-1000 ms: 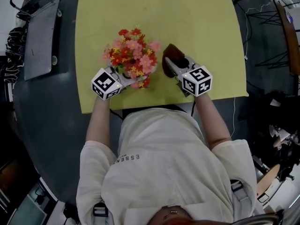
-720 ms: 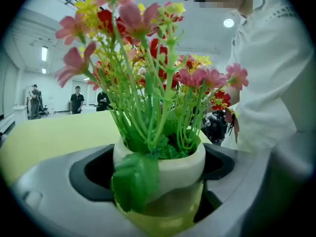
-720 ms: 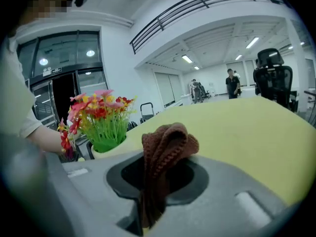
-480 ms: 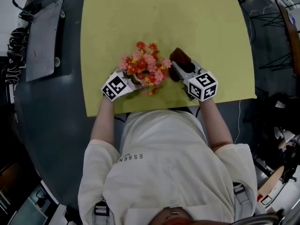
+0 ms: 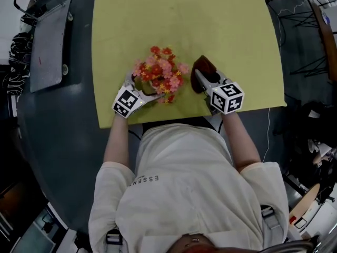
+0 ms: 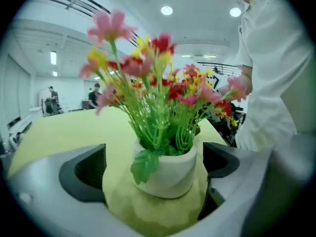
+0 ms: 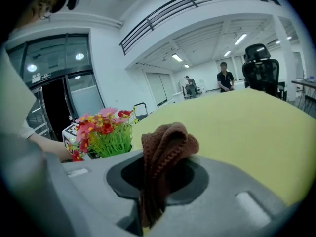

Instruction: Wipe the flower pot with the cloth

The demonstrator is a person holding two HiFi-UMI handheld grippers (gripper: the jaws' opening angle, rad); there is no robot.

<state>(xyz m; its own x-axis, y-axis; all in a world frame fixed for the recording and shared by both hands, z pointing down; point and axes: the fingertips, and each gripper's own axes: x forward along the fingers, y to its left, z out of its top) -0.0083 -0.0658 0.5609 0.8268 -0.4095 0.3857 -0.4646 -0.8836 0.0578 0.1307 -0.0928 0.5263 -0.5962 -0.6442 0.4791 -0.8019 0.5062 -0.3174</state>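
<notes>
Both forearms reach forward over the near edge of the yellow-green counter. Left tongs angle far-right, released, jaws apart on either side of the white round flower pot; contact unclear. Pot sits near the counter's near edge, roughly upright, long axis vertical, opening up, holding red, pink and yellow flowers. Right tongs angle far-left, just right of the pot, clenched on a brown knitted cloth that bunches out past the jaws.
</notes>
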